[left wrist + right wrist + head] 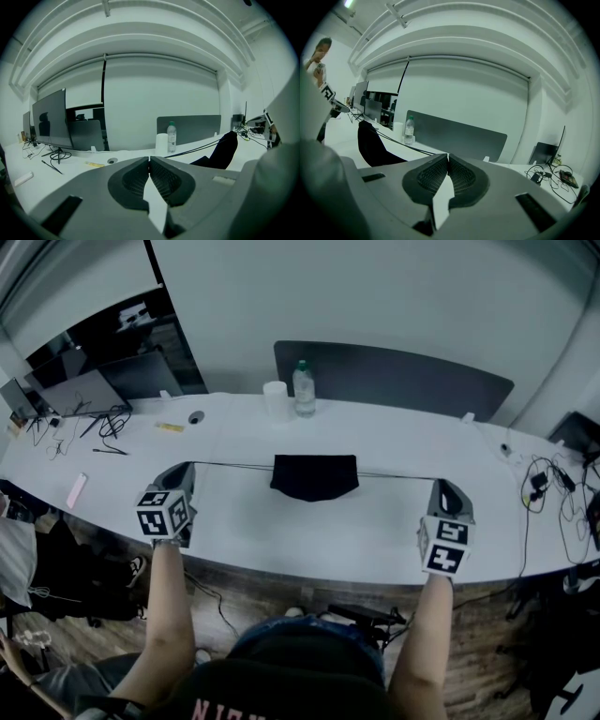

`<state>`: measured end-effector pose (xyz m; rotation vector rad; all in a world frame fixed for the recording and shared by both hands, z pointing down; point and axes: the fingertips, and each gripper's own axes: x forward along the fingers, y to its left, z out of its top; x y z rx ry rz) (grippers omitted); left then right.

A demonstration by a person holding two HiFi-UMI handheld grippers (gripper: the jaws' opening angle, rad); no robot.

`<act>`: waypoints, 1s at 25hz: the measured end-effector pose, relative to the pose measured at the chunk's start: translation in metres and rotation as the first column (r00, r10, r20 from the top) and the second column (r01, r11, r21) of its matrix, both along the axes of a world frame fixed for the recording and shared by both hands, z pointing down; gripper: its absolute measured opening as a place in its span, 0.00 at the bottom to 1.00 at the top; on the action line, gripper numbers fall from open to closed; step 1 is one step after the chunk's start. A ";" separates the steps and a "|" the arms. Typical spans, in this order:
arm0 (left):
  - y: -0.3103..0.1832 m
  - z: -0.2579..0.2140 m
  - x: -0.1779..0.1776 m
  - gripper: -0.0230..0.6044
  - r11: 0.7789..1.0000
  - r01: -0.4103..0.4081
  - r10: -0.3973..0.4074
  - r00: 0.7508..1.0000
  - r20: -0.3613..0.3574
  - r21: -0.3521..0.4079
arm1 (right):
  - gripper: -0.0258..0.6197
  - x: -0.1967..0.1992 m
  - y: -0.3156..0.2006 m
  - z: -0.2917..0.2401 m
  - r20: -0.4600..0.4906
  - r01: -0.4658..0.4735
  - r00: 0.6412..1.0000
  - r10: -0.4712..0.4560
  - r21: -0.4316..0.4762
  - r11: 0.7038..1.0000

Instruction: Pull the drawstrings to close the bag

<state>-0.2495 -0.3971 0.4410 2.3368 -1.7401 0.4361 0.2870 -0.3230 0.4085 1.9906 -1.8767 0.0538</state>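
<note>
A black drawstring bag (315, 476) lies mid-table on the white desk (309, 535), its top edge gathered. Thin dark drawstrings run out taut from both sides. The left string (234, 465) ends at my left gripper (190, 466), which is shut on it. The right string (394, 474) ends at my right gripper (438, 483), likewise shut on it. In the left gripper view the closed gripper (149, 160) has the string (197, 149) leading right to the bag (224, 149). In the right gripper view the closed gripper (448, 156) has the string (410, 147) leading left to the bag (370, 143).
Behind the bag stand a water bottle (303, 389) and a white cup (276, 399), before a grey divider panel (394, 376). A monitor (80, 390) and cables sit at the far left, more cables (544, 484) at the right. A person (318, 56) stands off to the side.
</note>
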 end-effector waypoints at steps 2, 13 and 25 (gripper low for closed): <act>-0.001 -0.001 0.000 0.05 1.000 0.003 -0.003 1.000 -0.001 0.000 | 0.04 0.001 0.000 0.001 0.003 -0.002 1.000 0.002 -0.002 1.000; -0.013 -0.011 -0.001 0.05 0.999 0.043 -0.043 0.999 -0.025 0.012 | 0.04 -0.004 -0.013 -0.014 -0.020 0.000 1.000 0.001 0.019 1.000; -0.028 -0.049 0.036 0.05 0.995 0.005 -0.001 0.999 -0.040 0.096 | 0.04 -0.046 -0.041 -0.050 -0.052 0.082 0.996 -0.078 0.068 0.994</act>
